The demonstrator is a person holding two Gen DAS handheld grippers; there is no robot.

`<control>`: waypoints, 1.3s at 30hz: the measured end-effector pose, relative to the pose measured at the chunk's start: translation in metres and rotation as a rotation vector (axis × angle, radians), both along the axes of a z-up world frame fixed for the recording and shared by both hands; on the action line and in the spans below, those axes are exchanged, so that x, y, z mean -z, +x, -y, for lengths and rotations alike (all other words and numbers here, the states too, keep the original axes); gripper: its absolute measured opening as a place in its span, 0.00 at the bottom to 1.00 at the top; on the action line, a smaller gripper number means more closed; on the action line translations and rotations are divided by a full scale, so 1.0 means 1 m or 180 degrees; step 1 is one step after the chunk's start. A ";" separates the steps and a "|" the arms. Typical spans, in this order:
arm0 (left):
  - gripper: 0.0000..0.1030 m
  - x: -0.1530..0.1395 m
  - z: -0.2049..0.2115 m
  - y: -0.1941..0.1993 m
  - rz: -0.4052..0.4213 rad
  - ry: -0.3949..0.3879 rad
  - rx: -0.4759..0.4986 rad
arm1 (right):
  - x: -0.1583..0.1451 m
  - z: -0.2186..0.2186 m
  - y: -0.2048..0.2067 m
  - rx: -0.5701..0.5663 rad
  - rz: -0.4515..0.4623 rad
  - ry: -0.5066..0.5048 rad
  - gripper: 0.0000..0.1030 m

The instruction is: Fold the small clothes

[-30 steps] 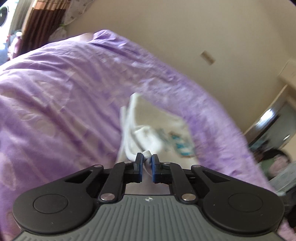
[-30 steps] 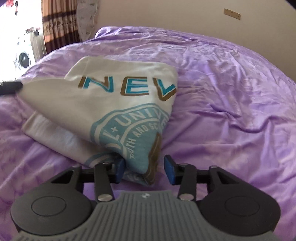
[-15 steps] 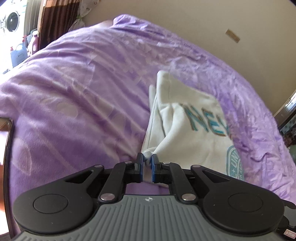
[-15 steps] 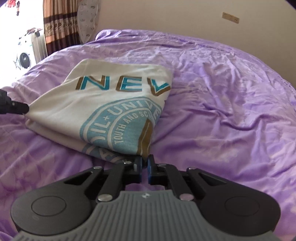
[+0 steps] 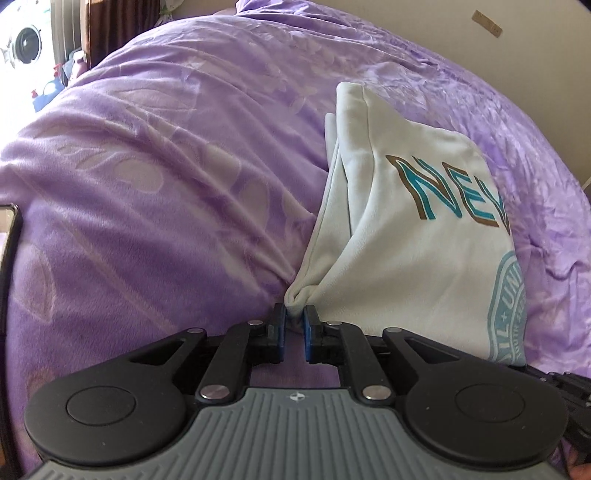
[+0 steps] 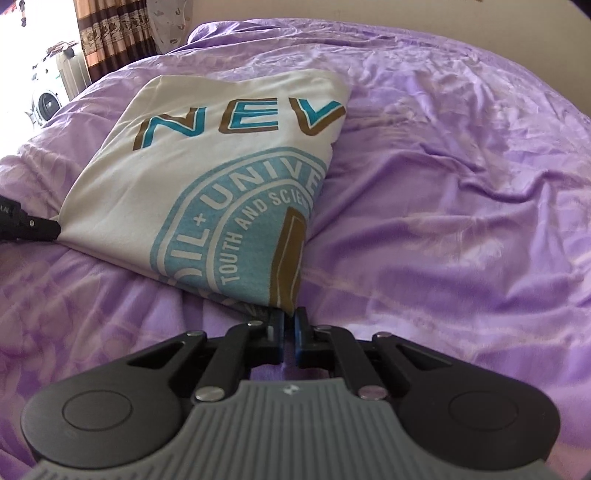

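Two corners of the folded cream T-shirt (image 6: 207,177) are pinched: the left tongs (image 5: 294,325) clamp its bunched near-left corner, the right tongs (image 6: 289,326) clamp the near corner by the round blue print. It lies on a rumpled purple bedspread (image 6: 443,184). Beyond stand a beige wall (image 5: 424,14), striped curtains (image 6: 110,33) and a washing machine (image 5: 26,44).

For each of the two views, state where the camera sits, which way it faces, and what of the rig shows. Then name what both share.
Left wrist: on the left gripper, facing down along its fingers at the shirt; right gripper tip at right edge.
Right wrist: on the right gripper, pinching the shirt's other corner; left gripper tip at left edge.
Shared: the shirt on the purple bedspread.
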State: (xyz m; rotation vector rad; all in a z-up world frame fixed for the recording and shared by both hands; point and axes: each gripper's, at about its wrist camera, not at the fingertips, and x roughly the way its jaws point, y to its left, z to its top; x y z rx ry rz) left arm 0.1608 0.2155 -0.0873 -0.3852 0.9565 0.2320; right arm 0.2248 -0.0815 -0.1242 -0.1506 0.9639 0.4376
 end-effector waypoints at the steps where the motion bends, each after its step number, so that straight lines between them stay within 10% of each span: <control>1: 0.12 -0.002 0.002 -0.001 -0.0032 0.0040 0.0011 | -0.001 0.002 0.000 0.0012 -0.0021 0.0021 0.00; 7: 0.12 -0.016 0.024 -0.007 -0.0248 0.0537 -0.0010 | -0.009 0.015 -0.007 0.0141 -0.0029 0.0063 0.00; 14: 0.51 -0.053 0.036 -0.022 0.0084 0.0913 -0.0108 | -0.037 0.023 -0.010 0.0224 0.0193 0.0286 0.01; 28: 0.74 -0.063 -0.035 0.037 0.1048 -0.0425 -0.0364 | -0.054 0.036 0.051 0.0543 -0.0099 0.1319 0.66; 39: 0.81 -0.004 -0.066 0.123 0.0810 -0.1064 -0.0472 | -0.009 0.040 0.132 0.0957 -0.0421 0.1935 0.66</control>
